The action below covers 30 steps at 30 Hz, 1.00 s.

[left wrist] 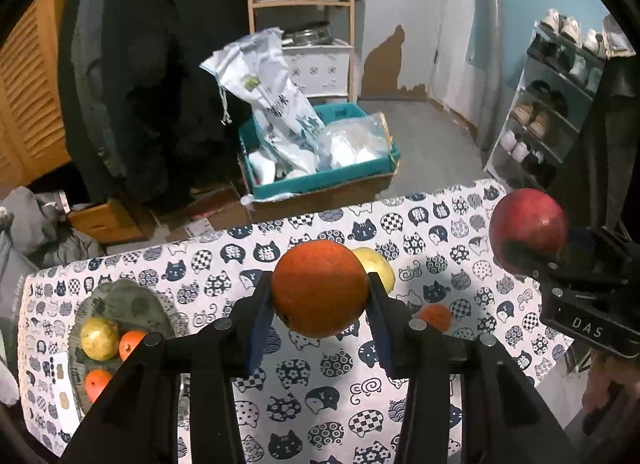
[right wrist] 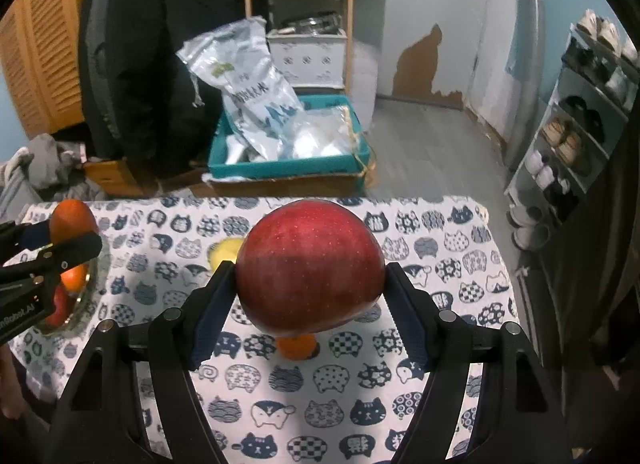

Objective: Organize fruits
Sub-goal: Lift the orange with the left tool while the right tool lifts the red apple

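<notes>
Dim indoor light, soft shadows falling across the worktop [right wrist: 440, 224], strong fisheye bending and black vignette at the frame corners, background slightly soft

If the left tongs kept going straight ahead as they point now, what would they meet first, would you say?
Probably the yellow fruit on the table, directly behind the orange held by the left tongs; depth is unclear, so they might pass above it.

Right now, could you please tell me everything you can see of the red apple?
The red apple is large, round and glossy, deep red with fine pale speckles. It is held off the cat-print tablecloth, clamped on both sides between the blue-padded fingers of the right gripper. Beneath it lies a small orange. Nothing else touches it.
</notes>
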{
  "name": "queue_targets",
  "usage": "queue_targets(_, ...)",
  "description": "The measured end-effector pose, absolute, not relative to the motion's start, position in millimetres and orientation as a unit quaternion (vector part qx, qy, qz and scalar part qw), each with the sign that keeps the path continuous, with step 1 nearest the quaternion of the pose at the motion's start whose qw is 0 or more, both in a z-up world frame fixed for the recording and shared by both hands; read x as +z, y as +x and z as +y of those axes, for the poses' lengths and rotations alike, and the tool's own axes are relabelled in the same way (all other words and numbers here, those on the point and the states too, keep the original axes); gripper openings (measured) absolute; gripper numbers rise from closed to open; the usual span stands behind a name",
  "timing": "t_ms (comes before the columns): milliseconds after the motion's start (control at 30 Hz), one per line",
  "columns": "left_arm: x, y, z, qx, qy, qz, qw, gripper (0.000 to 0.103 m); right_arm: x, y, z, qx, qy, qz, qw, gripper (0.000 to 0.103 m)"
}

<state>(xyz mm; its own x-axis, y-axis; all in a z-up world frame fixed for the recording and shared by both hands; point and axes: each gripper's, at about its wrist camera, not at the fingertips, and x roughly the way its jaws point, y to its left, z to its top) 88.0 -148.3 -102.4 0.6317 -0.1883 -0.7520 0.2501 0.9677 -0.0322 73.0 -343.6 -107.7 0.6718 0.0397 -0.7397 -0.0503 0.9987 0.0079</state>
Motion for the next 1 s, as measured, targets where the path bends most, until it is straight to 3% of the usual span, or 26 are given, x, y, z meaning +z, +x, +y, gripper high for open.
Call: queue_targets(1000,-55,60,-38,-0.053,-0.016,0.359,0.932,0.045,-52,64,-238,0.137,-0.03,0.349,0.927,0.074)
